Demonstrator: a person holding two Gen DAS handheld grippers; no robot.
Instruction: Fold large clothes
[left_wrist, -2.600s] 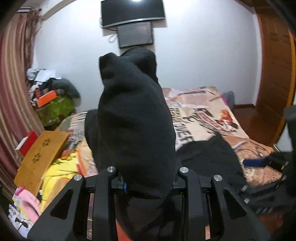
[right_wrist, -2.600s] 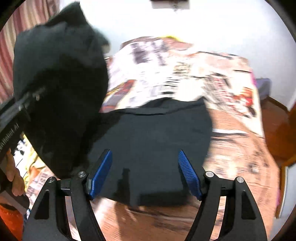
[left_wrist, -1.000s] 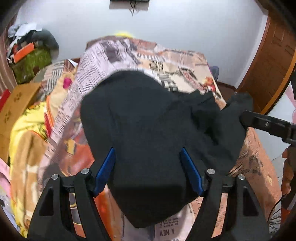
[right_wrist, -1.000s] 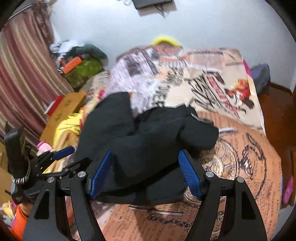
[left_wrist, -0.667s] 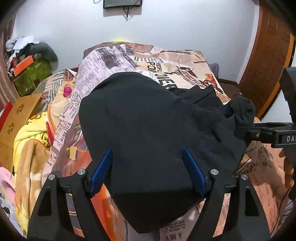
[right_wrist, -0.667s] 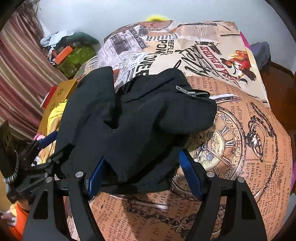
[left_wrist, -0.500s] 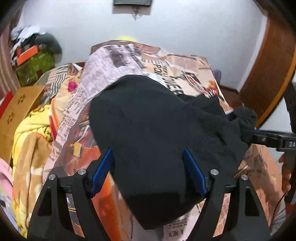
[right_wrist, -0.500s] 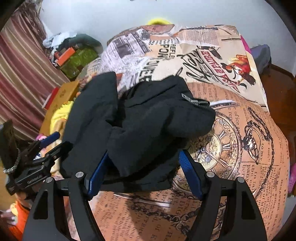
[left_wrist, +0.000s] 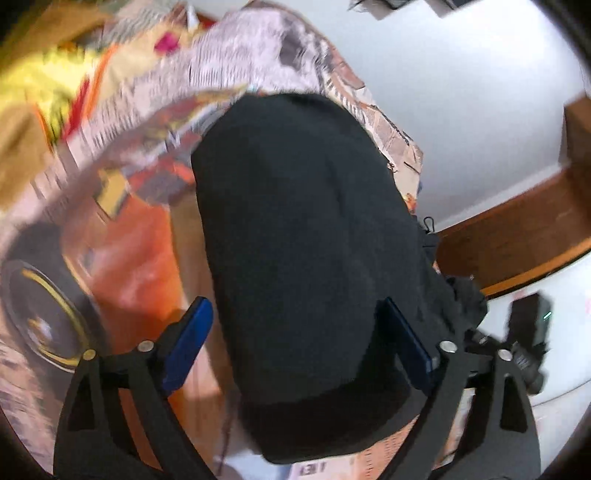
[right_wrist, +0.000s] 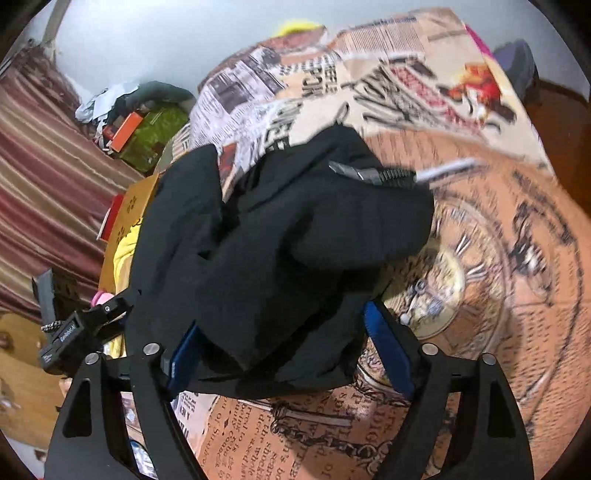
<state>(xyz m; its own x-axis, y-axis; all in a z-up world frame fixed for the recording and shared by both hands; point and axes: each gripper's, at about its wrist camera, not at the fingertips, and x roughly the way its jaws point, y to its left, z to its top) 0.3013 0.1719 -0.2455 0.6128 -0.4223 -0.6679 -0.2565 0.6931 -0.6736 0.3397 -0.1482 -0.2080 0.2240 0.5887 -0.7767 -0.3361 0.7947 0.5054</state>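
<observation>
A black zip jacket (right_wrist: 280, 236) lies bunched on a bed with a newspaper and clock print cover (right_wrist: 498, 258). Its grey zipper (right_wrist: 369, 173) shows at the top of the heap. In the left wrist view the jacket's smooth black fabric (left_wrist: 303, 240) runs between the blue pads. My left gripper (left_wrist: 295, 343) is open, the cloth lying between its fingers. My right gripper (right_wrist: 284, 350) is open over the jacket's near edge. The left gripper's body also shows in the right wrist view (right_wrist: 81, 332) at the jacket's left side.
A yellow blanket (left_wrist: 40, 85) lies on the bed's left side. A wooden board (right_wrist: 129, 206), a green bag and an orange box (right_wrist: 125, 129) sit by the striped curtain (right_wrist: 40, 155). A wooden door (left_wrist: 517, 236) stands to the right.
The left gripper has swung and tilted sharply, its view now blurred and rotated. The right gripper has moved slightly closer to the jacket. Both stay open; 2.6 s ago the left held the cloth.
</observation>
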